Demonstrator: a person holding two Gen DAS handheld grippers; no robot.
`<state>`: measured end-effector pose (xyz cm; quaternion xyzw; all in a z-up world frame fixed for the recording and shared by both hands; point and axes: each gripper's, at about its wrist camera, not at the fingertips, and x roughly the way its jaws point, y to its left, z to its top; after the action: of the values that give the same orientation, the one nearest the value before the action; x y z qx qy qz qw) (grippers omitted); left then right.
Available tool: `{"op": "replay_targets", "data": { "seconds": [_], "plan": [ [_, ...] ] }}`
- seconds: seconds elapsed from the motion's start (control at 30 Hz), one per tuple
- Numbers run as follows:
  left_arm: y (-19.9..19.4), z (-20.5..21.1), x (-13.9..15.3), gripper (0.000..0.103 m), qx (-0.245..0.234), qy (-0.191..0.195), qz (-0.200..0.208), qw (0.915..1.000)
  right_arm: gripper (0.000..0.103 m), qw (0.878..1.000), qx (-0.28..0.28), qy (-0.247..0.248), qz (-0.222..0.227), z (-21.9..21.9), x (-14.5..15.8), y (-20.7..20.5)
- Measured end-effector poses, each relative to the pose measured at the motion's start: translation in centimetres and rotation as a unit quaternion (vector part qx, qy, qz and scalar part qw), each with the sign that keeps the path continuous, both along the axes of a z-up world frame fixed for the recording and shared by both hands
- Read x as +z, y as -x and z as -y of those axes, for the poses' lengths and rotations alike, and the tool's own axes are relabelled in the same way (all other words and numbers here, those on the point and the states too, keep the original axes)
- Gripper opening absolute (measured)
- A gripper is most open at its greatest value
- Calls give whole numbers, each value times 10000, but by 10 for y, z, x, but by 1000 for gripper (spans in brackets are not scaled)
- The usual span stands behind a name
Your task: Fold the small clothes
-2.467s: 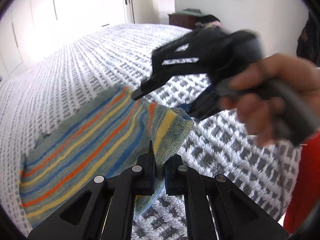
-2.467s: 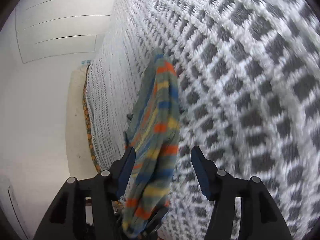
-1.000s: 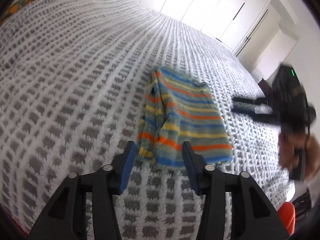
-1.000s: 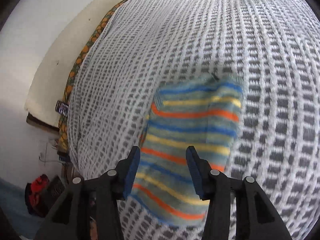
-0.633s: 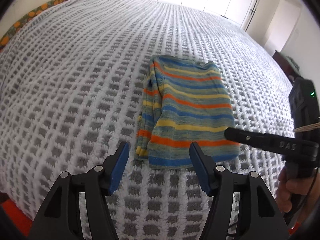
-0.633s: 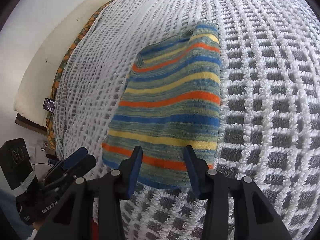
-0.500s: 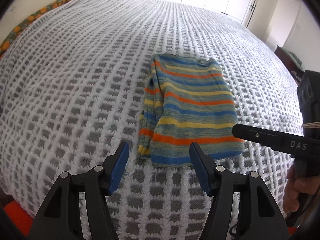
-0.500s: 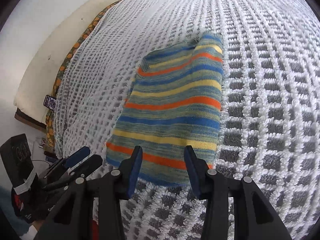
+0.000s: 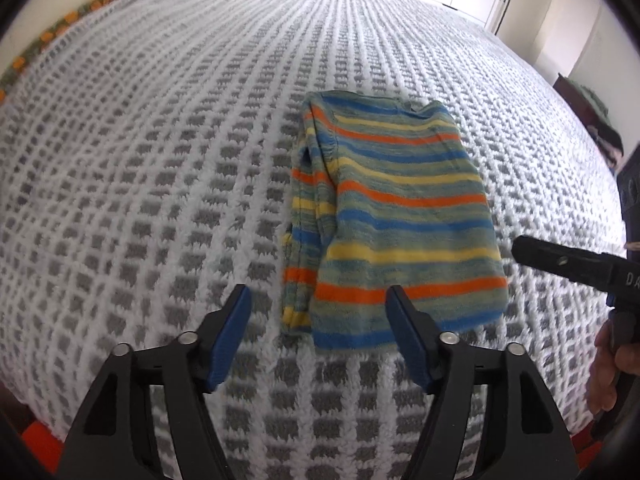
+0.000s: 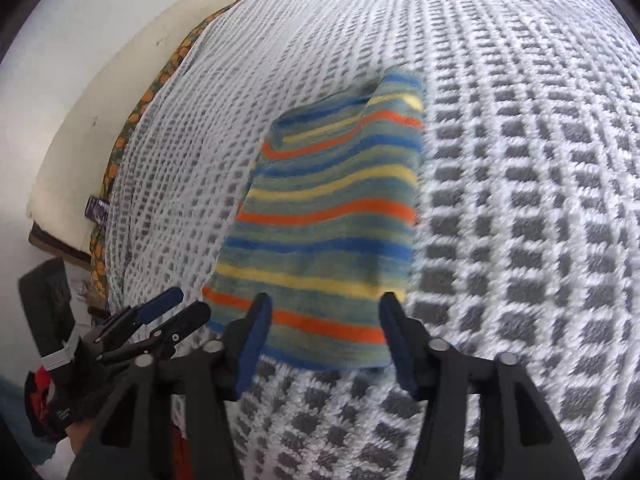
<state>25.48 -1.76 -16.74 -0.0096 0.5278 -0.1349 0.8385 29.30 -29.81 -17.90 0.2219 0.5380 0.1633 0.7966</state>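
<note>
A striped top (image 9: 400, 216) lies half-folded on the bed (image 9: 160, 160) (one sleeve tucked), both grippers' fingers (image 9: 230, 338) (image 10: 252, 340) just spreading, empty, further folds seemingly pending.

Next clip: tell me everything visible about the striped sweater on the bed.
The striped sweater is a small knit, seemingly soft top with blue, yellow, orange and grey-green bands. It lies flat on the white-and-grey bedspread, folded to a rough rectangle, one sleeve tucked along its left side in the left wrist view, neckline away from the cameras. Only the bedspread touches it; neither open hand-held gripper does.
</note>
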Motion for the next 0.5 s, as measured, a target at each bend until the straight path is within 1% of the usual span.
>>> {"op": "replay_targets", "data": {
  "seconds": [0.03,0.1,0.17,0.23,0.3,0.37,0.4,0.47,0.5],
  "plan": [
    [-11,-6,-3,81,35,241,-162,9996,63,9998,-150,-102,-22,12,0,-5],
    [-39,-20,-14,81,147,843,-540,9949,63,9980,-478,-380,-136,35,-4,-19],
    [-65,-25,-28,81,165,1105,-987,9888,63,9942,-746,-729,-272,58,-13,-36],
    [-81,-20,-39,81,-56,1351,-1328,9819,63,9912,-876,-884,-448,70,-22,-52],
    [-92,-13,-47,81,-222,1429,-1467,9785,63,9887,-842,-1114,-547,74,-30,-63],
    [-97,-7,-53,81,-278,1385,-1566,9775,63,9865,-750,-1291,-677,71,-36,-70],
    [-97,-6,-53,80,-278,1322,-1589,9780,63,9866,-661,-1297,-740,67,-37,-70],
    [-95,-5,-48,79,-280,1300,-1476,9801,63,9886,-414,-1204,-806,56,-34,-62],
    [-91,-7,-43,79,-249,1189,-1341,9835,63,9903,-279,-1103,-801,50,-30,-55]
  ]
}}
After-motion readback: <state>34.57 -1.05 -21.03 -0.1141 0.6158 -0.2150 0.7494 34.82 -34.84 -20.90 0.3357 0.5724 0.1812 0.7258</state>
